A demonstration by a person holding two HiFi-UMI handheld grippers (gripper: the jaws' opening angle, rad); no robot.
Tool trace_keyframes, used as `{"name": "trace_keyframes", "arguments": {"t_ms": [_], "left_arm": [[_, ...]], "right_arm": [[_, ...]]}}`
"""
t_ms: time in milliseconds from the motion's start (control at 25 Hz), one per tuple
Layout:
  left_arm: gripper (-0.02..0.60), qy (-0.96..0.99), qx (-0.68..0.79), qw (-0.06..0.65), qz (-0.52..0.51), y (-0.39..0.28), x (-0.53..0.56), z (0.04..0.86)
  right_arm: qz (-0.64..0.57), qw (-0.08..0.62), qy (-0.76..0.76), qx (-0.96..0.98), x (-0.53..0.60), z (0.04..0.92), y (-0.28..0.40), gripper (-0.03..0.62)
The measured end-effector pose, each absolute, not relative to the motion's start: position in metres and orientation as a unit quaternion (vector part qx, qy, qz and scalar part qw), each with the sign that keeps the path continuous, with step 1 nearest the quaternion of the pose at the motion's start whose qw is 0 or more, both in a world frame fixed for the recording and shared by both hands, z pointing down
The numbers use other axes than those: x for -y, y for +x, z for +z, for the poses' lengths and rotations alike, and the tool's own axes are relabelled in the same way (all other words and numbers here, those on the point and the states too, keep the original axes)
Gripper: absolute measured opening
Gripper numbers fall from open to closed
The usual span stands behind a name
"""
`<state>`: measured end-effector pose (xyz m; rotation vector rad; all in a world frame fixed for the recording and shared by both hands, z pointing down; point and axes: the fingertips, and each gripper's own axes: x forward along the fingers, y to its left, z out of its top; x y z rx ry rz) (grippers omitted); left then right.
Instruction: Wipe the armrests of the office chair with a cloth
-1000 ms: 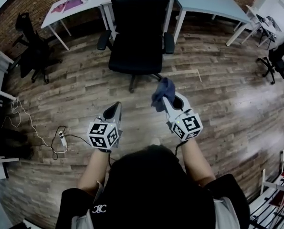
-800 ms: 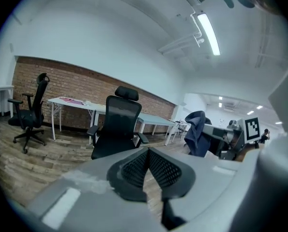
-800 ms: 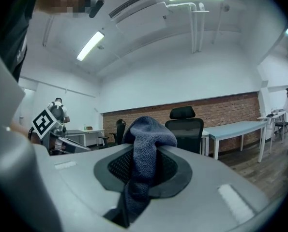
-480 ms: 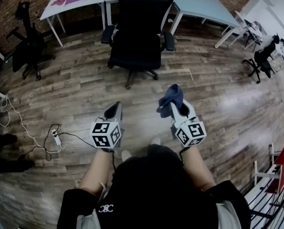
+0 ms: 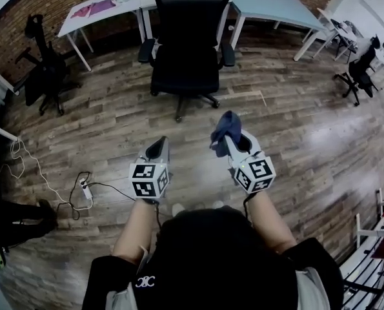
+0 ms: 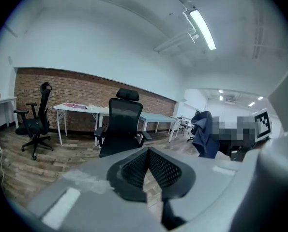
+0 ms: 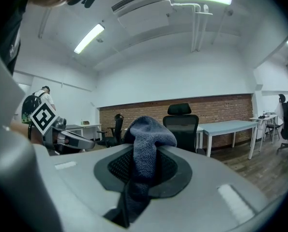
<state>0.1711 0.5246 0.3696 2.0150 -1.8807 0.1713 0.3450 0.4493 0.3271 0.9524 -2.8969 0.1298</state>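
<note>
**Q:** Report the state of the left gripper (image 6: 147, 154).

**A:** Jaws closed. The two ribbed black pads meet at their tips and nothing sits between them. In the head view this gripper is held low in front of the person, above the wood-plank floor (image 5: 295, 147).

**Q:** Report the state of the right gripper (image 7: 143, 164).

**A:** Jaws closed on a blue cloth (image 7: 148, 129). The cloth is pinched between the pads. A bunched fold stands up past the jaw tips, and the remainder trails down and back toward the camera.

**Q:** Where is the office chair (image 5: 186, 57)?

**A:** It stands on the floor ahead of both grippers and well apart from them. It is black, with a high back and a headrest, and its seat faces the person. White desks (image 5: 269, 2) stand just behind it, in front of a brick wall (image 6: 76, 88).

**Q:** Where are the armrests relative to the cloth?

**A:** There is one armrest on each side of the seat: one on the person's left (image 5: 146, 49) and one on the person's right (image 5: 228, 54). The cloth is apart from both. Neither gripper touches the chair.

**Q:** What other items are in range?

**A:** A second black chair (image 5: 42, 70) stands far to the person's left. A power strip (image 5: 84, 188) with a white cable lies on the floor, left of the left gripper. More chairs (image 5: 359, 70) stand at the far right.
</note>
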Motion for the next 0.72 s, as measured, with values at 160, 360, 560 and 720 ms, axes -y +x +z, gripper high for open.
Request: {"name": "trace_keyframes", "arguments": {"t_ms": [160, 360, 560, 720], "left_arm": [[0.006, 0.709, 0.669, 0.216, 0.054, 0.192, -0.521, 0.379], [0.006, 0.706, 0.664, 0.241, 0.054, 0.209, -0.519, 0.388], [0.006, 0.700, 0.668, 0.245, 0.060, 0.213, -0.521, 0.391], [0.006, 0.700, 0.668, 0.244, 0.064, 0.222, -0.521, 0.392]], "right_arm": [[0.048, 0.048, 0.308, 0.949, -0.448, 0.333, 0.367, 0.072], [0.057, 0.047, 0.313, 0.947, -0.443, 0.338, 0.388, 0.072], [0.058, 0.048, 0.306, 0.949, -0.444, 0.342, 0.394, 0.072], [0.060, 0.049, 0.304, 0.949, -0.446, 0.345, 0.403, 0.072]]}}
